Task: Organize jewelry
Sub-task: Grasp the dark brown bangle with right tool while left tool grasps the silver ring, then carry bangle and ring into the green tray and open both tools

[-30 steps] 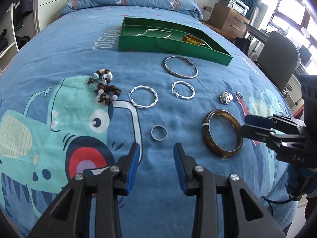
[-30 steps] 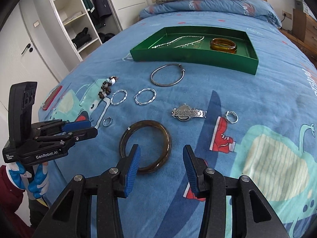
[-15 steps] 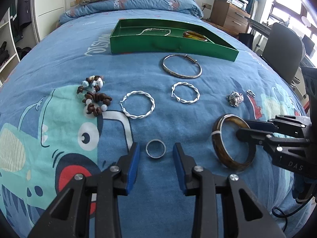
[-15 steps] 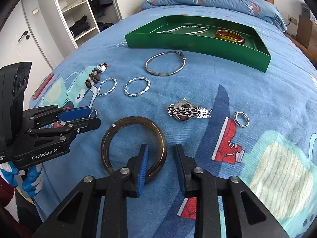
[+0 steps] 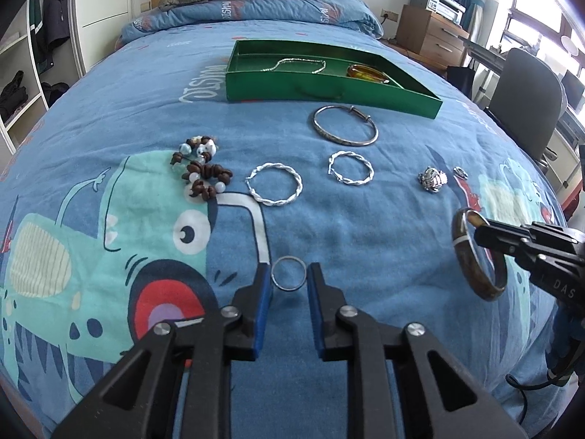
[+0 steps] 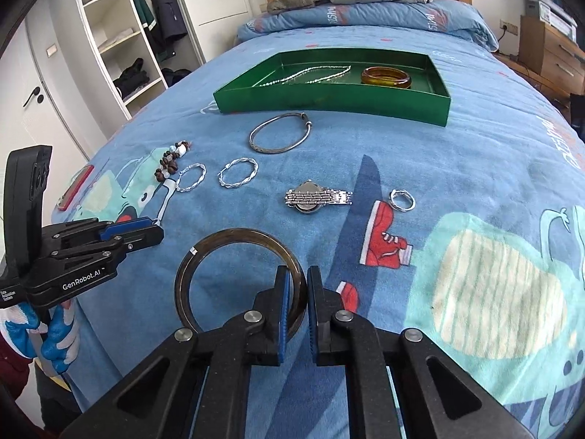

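Got my right gripper (image 6: 296, 287) pinched tight on the near rim of the dark brown translucent bangle (image 6: 204, 252), so it'll lift edge-up toward the green cardboard tray (image 6: 435, 109). My left gripper (image 5: 289, 280) is closing around the thin silver ring (image 5: 288, 273) lying flat on the blue cartoon bedspread (image 5: 128, 117), pads not touching yet.
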A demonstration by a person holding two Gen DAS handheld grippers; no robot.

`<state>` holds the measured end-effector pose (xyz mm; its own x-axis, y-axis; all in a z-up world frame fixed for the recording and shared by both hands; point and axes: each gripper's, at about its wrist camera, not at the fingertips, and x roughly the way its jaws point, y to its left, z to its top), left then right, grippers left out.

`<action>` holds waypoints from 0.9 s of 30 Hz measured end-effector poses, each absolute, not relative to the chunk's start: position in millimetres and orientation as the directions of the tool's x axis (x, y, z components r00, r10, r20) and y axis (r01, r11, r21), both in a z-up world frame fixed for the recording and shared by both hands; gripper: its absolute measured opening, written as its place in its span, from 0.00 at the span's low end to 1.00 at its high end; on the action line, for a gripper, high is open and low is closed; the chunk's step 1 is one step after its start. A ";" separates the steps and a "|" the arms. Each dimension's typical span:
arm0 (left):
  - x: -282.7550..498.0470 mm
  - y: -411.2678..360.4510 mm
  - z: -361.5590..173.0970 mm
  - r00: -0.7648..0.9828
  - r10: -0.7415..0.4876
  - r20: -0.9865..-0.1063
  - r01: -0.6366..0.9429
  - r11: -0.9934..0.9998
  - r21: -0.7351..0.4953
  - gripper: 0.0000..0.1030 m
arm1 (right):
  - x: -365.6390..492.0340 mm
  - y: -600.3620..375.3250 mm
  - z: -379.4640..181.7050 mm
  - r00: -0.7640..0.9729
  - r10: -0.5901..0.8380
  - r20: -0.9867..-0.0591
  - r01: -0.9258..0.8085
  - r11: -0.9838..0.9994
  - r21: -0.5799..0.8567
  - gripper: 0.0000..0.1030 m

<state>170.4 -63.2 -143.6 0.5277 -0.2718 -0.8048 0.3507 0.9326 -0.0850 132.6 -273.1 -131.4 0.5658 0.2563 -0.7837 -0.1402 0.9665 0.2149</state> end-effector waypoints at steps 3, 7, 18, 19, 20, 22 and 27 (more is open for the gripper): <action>162.7 -55.5 -134.1 0.542 -0.274 -0.794 0.338 0.937 -0.092 0.18 | 119.7 -281.4 -119.8 0.594 0.240 -0.768 -0.110 0.970 0.218 0.09; 153.0 -43.7 -119.4 0.565 -0.279 -0.777 0.324 0.941 -0.102 0.18 | 102.4 -293.5 -104.5 0.631 0.216 -0.745 -0.073 0.973 0.220 0.09; 127.2 -15.5 -83.3 0.626 -0.288 -0.725 0.299 0.947 -0.118 0.18 | 62.5 -314.2 -69.8 0.703 0.163 -0.692 -0.003 0.974 0.227 0.09; 125.3 -13.3 -79.9 0.632 -0.289 -0.719 0.298 0.947 -0.119 0.18 | 59.9 -315.1 -67.1 0.708 0.160 -0.688 0.001 0.974 0.227 0.09; 123.4 -11.0 -76.3 0.638 -0.289 -0.714 0.297 0.947 -0.118 0.18 | 58.0 -315.9 -64.6 0.713 0.156 -0.683 0.004 0.974 0.228 0.09; 120.3 -6.3 -69.1 0.650 -0.290 -0.703 0.296 0.948 -0.117 0.18 | 53.8 -317.7 -59.1 0.723 0.149 -0.674 0.012 0.973 0.229 0.09; 117.0 2.4 -50.2 0.678 -0.298 -0.672 0.295 0.948 -0.123 0.18 | 46.3 -321.3 -43.4 0.749 0.132 -0.649 0.024 0.974 0.225 0.09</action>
